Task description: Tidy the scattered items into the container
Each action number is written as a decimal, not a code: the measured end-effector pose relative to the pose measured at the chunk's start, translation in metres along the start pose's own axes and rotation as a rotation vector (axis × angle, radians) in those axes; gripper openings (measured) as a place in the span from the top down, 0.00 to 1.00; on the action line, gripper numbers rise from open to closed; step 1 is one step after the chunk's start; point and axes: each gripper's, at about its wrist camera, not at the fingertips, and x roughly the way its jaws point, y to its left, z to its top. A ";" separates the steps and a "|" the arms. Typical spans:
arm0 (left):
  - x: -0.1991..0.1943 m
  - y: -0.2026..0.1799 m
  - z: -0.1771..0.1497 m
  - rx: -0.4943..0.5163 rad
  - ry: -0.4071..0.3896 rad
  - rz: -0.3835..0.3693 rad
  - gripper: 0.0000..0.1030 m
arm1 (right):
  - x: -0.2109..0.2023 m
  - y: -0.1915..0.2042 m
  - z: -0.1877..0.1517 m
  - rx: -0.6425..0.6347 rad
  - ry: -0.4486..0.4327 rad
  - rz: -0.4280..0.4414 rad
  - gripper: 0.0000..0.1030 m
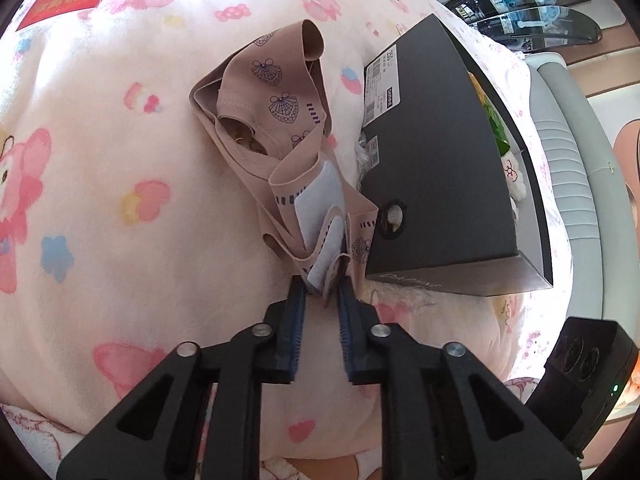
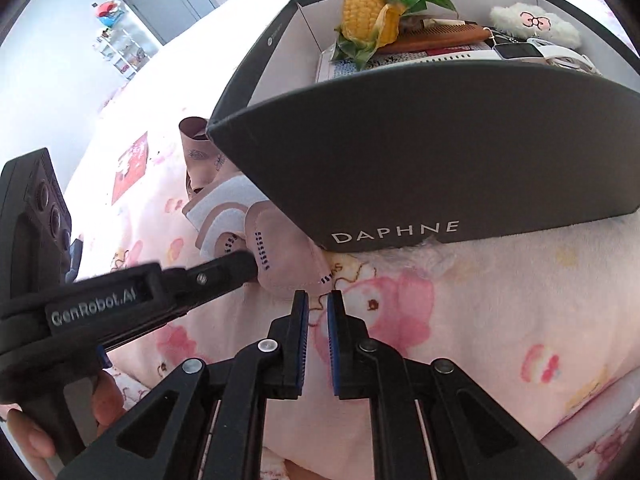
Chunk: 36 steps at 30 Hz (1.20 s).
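Garment (image 1: 276, 128) left of box (image 1: 432, 160), touching it

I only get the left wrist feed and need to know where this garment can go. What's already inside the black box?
Observer: The right wrist view shows the black box open, holding a toy corn cob, a wooden comb and a fluffy white item.
Operator: Is the right gripper carrying anything?
Observer: No. The right gripper is nearly closed and empty, low over the blanket.
Operator: Any lettering on the box?
Observer: Yes, DAPHNE along its near wall.

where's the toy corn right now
In the right wrist view, the toy corn lies inside the black box, at its far left end beside a wooden comb.
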 end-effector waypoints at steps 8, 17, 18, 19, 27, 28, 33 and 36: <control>0.026 -0.024 0.002 0.067 0.003 -0.002 0.94 | -0.005 -0.004 -0.012 -0.007 -0.009 -0.027 0.93; 0.016 -0.029 -0.030 0.117 0.025 -0.041 0.94 | -0.017 -0.016 -0.027 0.044 -0.027 -0.087 0.93; 0.015 -0.030 -0.032 0.120 0.031 -0.046 0.94 | -0.019 -0.013 -0.028 0.041 -0.038 -0.097 0.93; 0.015 -0.039 -0.037 0.123 0.037 -0.055 0.94 | -0.020 -0.010 -0.029 0.035 -0.047 -0.105 0.93; 0.003 -0.066 -0.041 0.183 0.025 0.004 0.93 | -0.025 -0.004 -0.033 -0.021 -0.052 -0.129 0.92; -0.001 -0.064 -0.035 0.178 0.012 0.022 0.92 | -0.024 -0.004 -0.032 -0.024 -0.052 -0.128 0.92; -0.018 -0.032 0.005 0.112 -0.054 0.131 0.71 | -0.016 0.004 -0.025 -0.042 -0.036 -0.090 0.91; -0.011 -0.012 0.020 0.043 -0.057 0.144 0.69 | -0.012 0.010 -0.019 -0.067 -0.032 -0.062 0.68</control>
